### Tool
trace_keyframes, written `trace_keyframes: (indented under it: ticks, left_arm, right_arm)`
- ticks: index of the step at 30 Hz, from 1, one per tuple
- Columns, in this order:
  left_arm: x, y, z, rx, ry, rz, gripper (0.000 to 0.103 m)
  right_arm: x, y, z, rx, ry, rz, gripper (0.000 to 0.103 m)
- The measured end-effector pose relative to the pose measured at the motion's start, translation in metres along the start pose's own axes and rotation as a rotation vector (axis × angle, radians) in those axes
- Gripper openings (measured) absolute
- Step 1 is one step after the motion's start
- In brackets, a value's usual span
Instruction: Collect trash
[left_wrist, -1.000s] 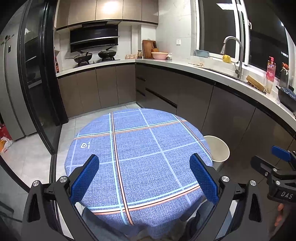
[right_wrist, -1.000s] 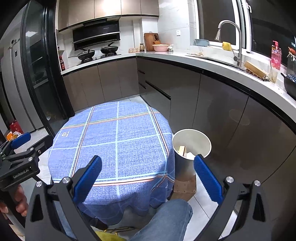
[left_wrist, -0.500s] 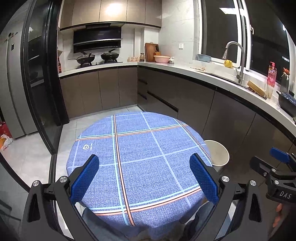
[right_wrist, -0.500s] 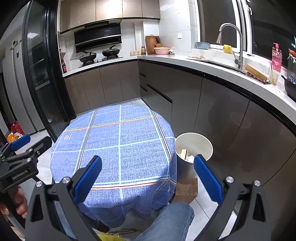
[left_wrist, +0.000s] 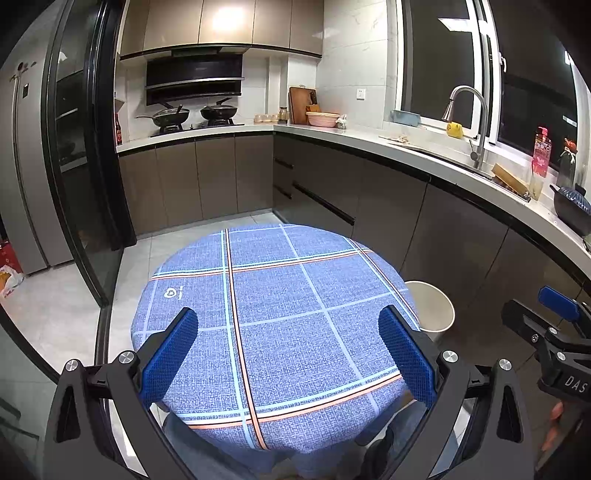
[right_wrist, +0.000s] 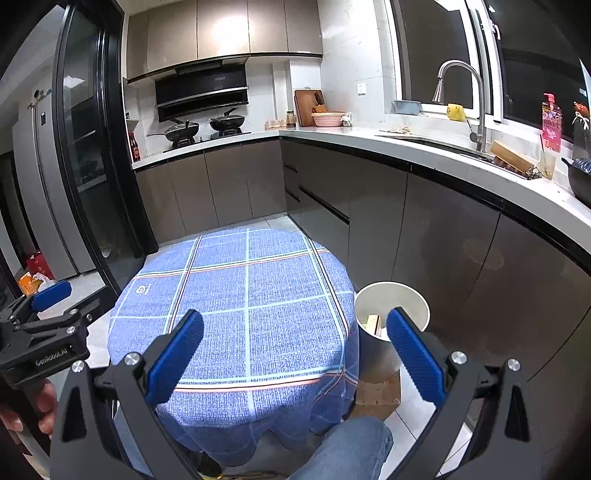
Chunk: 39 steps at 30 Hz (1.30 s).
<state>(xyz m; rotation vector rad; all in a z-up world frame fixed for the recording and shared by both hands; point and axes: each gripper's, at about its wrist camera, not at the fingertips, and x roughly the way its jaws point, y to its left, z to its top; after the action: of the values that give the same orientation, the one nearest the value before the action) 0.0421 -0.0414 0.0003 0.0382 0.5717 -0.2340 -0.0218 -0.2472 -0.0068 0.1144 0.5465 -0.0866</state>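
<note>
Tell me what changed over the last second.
Both claws, the left claw and the right claw, pulled back and up from the round table, which now sits lower in both views. Nothing was grasped or released. Both stayed open; the bin stayed put.

Left gripper (left_wrist: 288, 347) spread wide above round table (left_wrist: 280, 314) in blue plaid cloth, white bin (left_wrist: 430, 310) beside it, right gripper (left_wrist: 554, 325) at far right edge.
</note>
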Motion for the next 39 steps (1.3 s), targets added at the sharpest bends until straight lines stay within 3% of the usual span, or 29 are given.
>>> trace_keyframes:
  ticks: [9, 39]
  left_arm:
    - [-0.0011, -0.0007, 0.0011, 0.001, -0.003, -0.003, 0.095]
    - [-0.0035, -0.0041, 0.0029, -0.003, 0.0, -0.007, 0.095]
  right_arm:
    - [-0.0041, 0.0005, 0.0, 0.004, -0.036, 0.019, 0.1]
    - [-0.0022, 0.0064, -0.0026, -0.004, -0.032, 0.026, 0.1]
